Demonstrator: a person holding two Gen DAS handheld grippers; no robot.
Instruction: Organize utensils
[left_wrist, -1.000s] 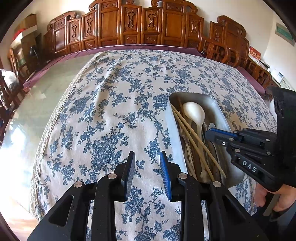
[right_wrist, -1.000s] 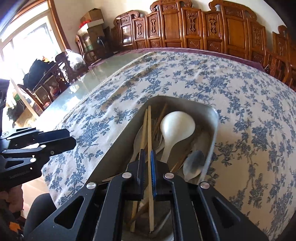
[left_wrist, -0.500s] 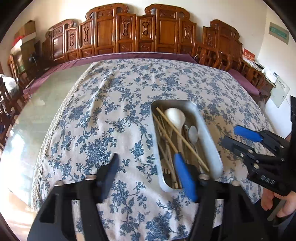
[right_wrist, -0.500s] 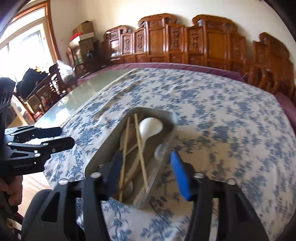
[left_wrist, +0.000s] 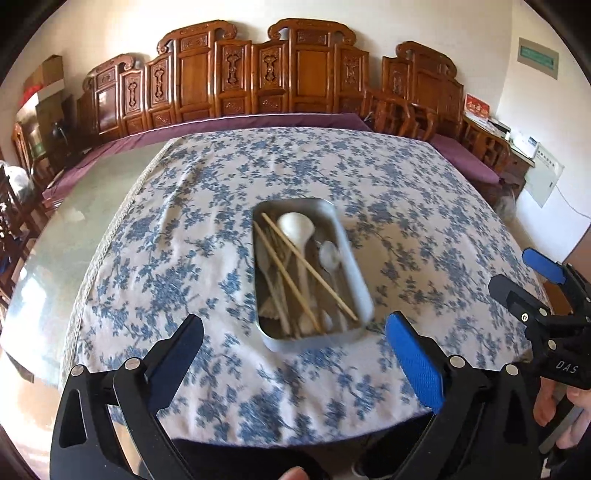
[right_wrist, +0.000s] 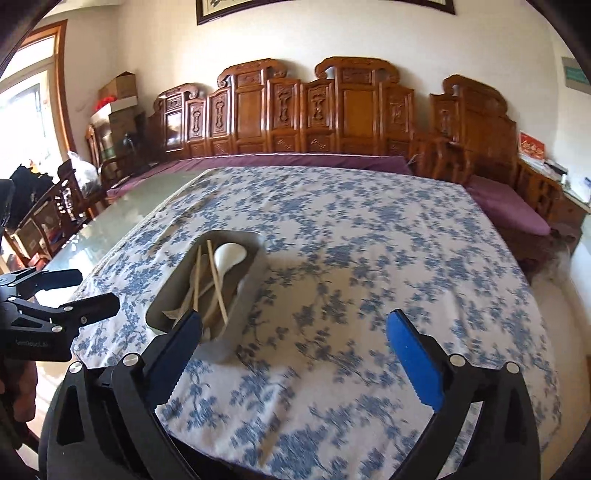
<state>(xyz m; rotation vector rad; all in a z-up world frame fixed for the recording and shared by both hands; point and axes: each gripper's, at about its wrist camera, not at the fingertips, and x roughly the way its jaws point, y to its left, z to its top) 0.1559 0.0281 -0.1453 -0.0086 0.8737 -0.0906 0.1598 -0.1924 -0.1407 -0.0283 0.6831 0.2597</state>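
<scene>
A metal tray (left_wrist: 352, 273) sits on the blue-flowered tablecloth (left_wrist: 192, 236) and holds a white ladle (left_wrist: 295, 225), wooden chopsticks (left_wrist: 288, 277), a metal spoon (left_wrist: 330, 254) and other utensils. My left gripper (left_wrist: 295, 343) is wide open and empty, held back near the table's front edge, below the tray. My right gripper (right_wrist: 295, 332) is wide open and empty, near the front edge to the right of the tray (right_wrist: 245, 291). Its left finger (right_wrist: 181, 339) overlaps the tray's near end in the right wrist view. The right gripper also shows at the right edge of the left wrist view (left_wrist: 532, 284).
The cloth covers a glass-topped table (left_wrist: 74, 221) with bare glass on the left. Carved wooden chairs (left_wrist: 258, 74) line the far side, with more chairs (right_wrist: 55, 206) at the left. The left gripper shows at the left of the right wrist view (right_wrist: 70, 291).
Both grippers have opened wide and pulled back and up from the tray. The right gripper let go of the chopsticks, which now lie in the tray.
</scene>
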